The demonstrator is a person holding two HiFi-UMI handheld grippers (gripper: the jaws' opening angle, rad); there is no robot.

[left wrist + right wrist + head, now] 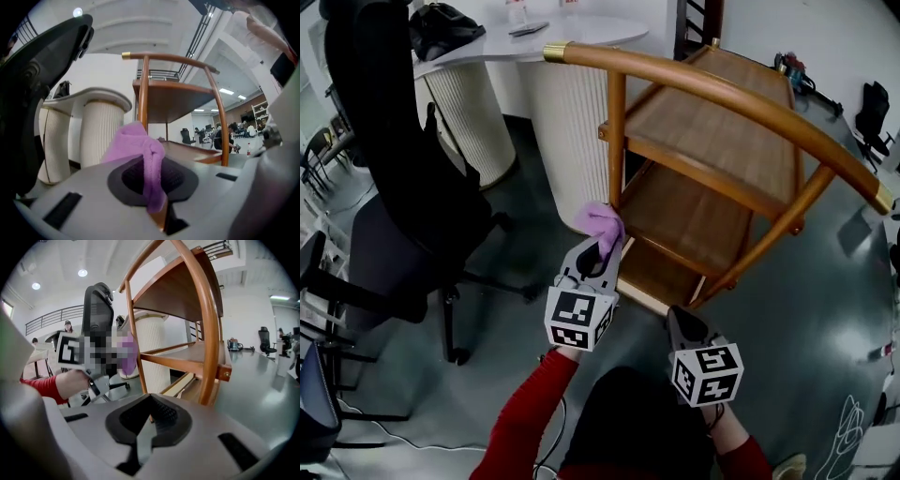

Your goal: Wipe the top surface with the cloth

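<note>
Cloth, purple, is pinched between the fingers of the left gripper, which are closed tight on it, with its bunched end standing clear ahead of the tips. We find it just beside the near-left post of the wooden trolley, roughly level with the middle shelf. The left gripper view looks up at the underside of the top shelf. We therefore judge that the surface to be wiped lies above and ahead-right of the cloth, its long axis running away from us. The right gripper hangs near the trolley's near edge, fingers together on nothing. The left gripper is the working one.
</note>
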